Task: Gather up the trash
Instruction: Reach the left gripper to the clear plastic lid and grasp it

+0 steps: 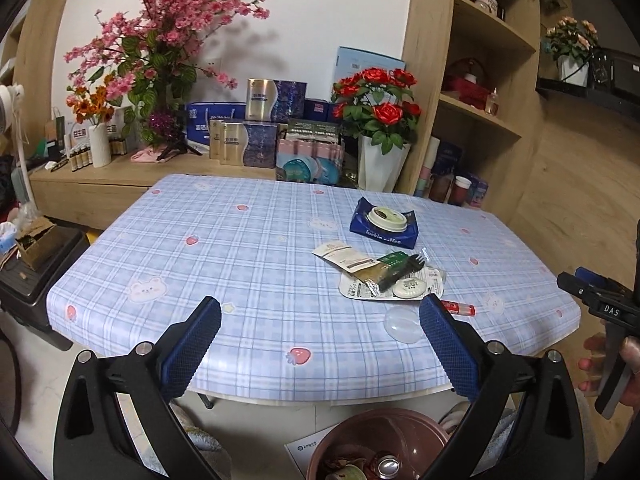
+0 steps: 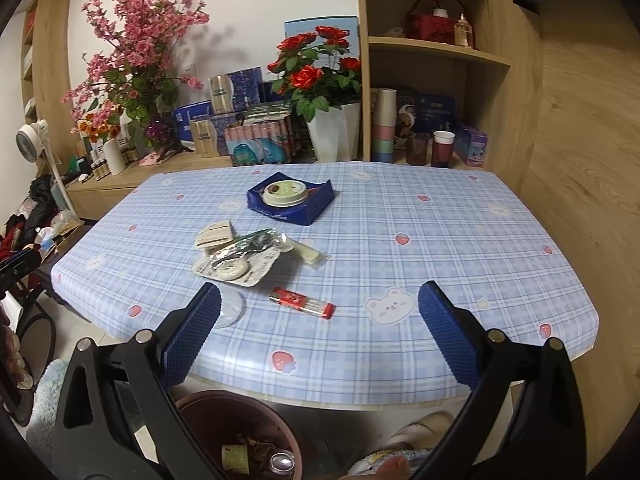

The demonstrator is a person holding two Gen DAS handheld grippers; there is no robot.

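We see a table (image 2: 460, 240) with a blue checked cloth. Behind it, on a low shelf (image 1: 120, 170), stand pink flowers (image 1: 168, 28), red roses (image 2: 316, 68) in a white pot (image 2: 332, 132), and boxes (image 1: 248, 140). Cups (image 2: 386, 124) sit stacked beside the roses.
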